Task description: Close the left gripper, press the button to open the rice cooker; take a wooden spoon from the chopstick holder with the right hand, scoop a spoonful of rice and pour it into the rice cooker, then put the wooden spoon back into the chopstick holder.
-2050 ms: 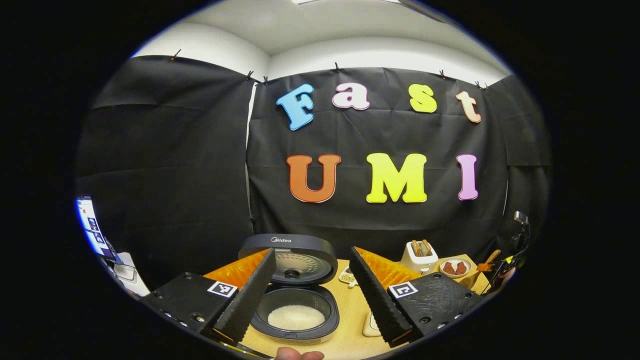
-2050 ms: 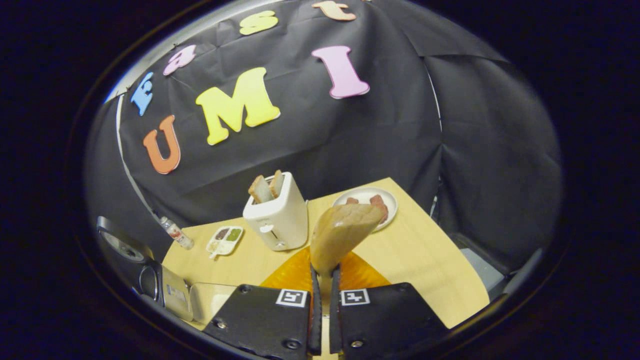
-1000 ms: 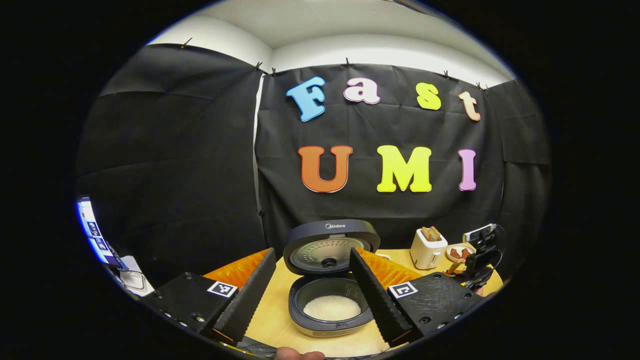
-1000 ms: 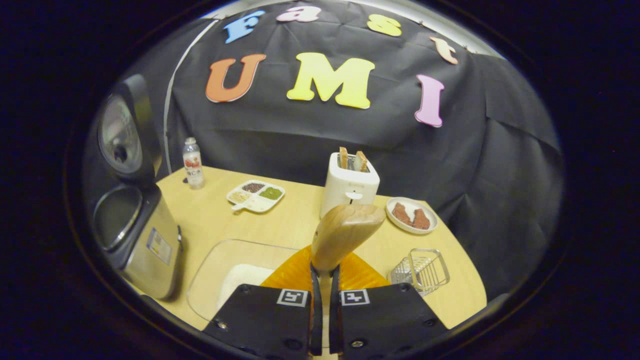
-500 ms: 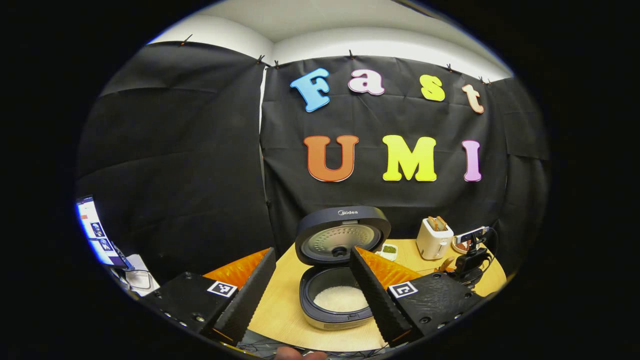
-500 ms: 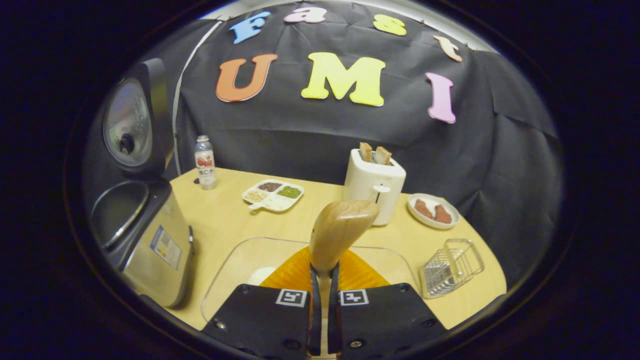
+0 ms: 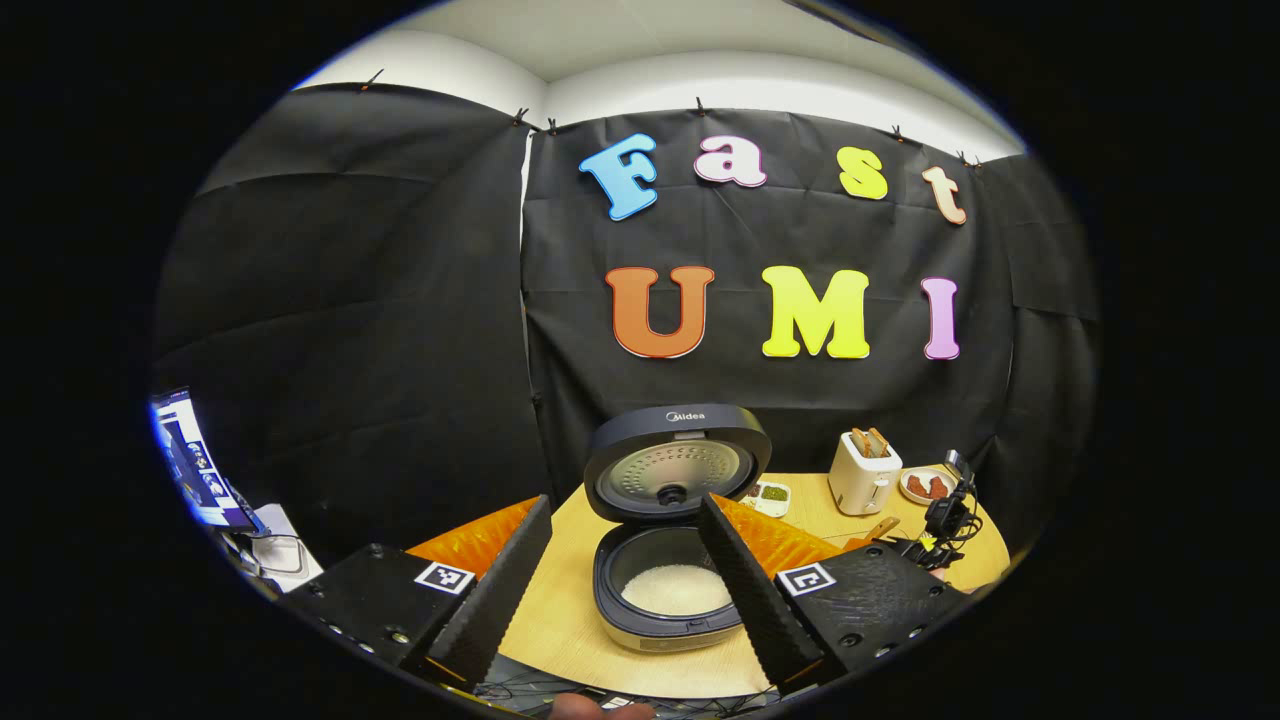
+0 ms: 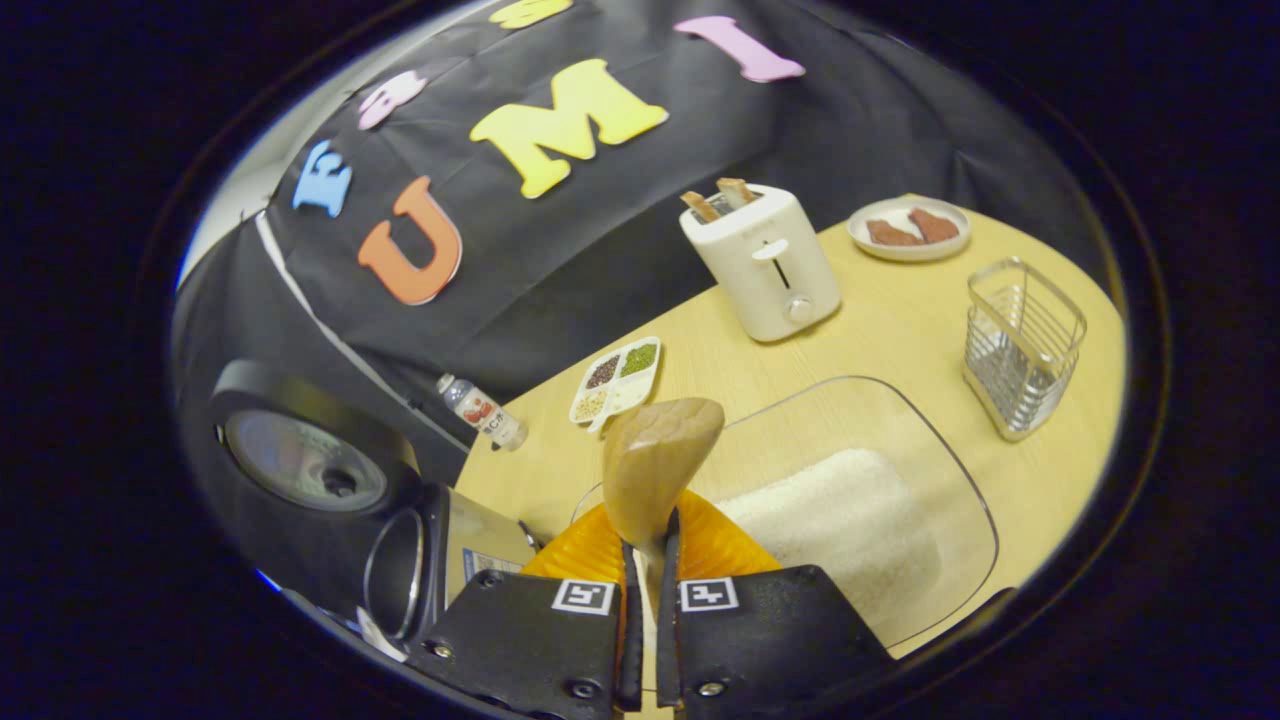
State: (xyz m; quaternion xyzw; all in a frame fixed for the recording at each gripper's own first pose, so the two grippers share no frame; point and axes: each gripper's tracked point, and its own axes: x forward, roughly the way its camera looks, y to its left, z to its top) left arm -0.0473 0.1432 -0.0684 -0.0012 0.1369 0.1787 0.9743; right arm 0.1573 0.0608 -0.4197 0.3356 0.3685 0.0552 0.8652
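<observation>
In the left gripper view the left gripper [image 7: 620, 590] is spread wide at the bottom of the frame, with the rice cooker [image 7: 668, 540] between its fingers at lower centre, lid up and white rice in the pot. In the right gripper view the right gripper [image 8: 645, 640] pinches the wooden spoon [image 8: 655, 465] at bottom centre, above a clear tray of rice [image 8: 850, 520] on the tabletop [image 8: 900, 330]. The wire chopstick holder [image 8: 1020, 345] stands at right, well apart.

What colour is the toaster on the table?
The toaster is cream white, clearest in the right gripper view.
</observation>
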